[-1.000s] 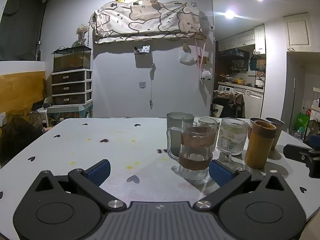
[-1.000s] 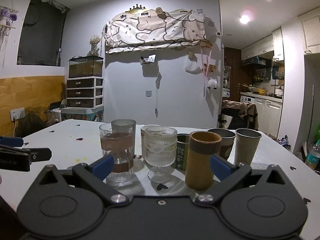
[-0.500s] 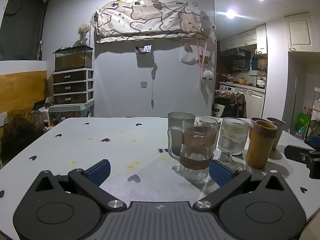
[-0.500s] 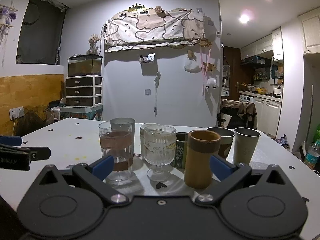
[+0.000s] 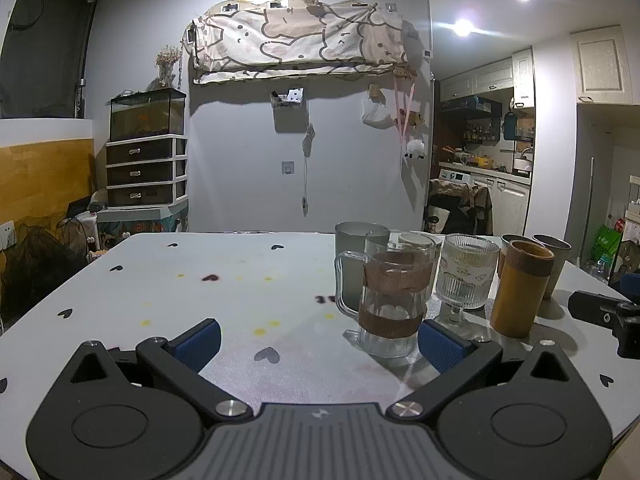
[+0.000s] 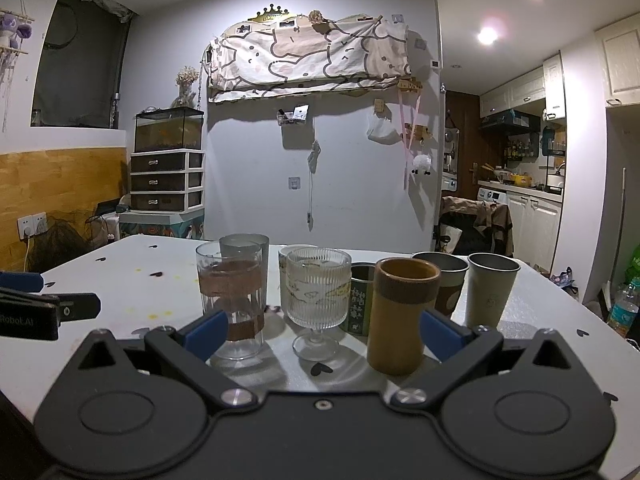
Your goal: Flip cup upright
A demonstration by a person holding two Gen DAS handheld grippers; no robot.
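Now both tongs hang low over the white tabletop (image 5: 240, 280) with their blue-padded tips spread wide, gripping nothing. Ahead of the left tongs (image 5: 319, 338), toward their right tip, stands a clear glass mug (image 5: 386, 300) with brown bands, upright, its base just beside that tip. Between the tips of the right tongs (image 6: 323, 328) stand a ribbed stemmed glass (image 6: 316, 296) and a tan cylindrical cup (image 6: 402, 316), mouths up. Further beyond them are a small green tin (image 6: 360, 300) and two grey tumblers (image 6: 490, 288), also upright. Every cup in view stands mouth up.
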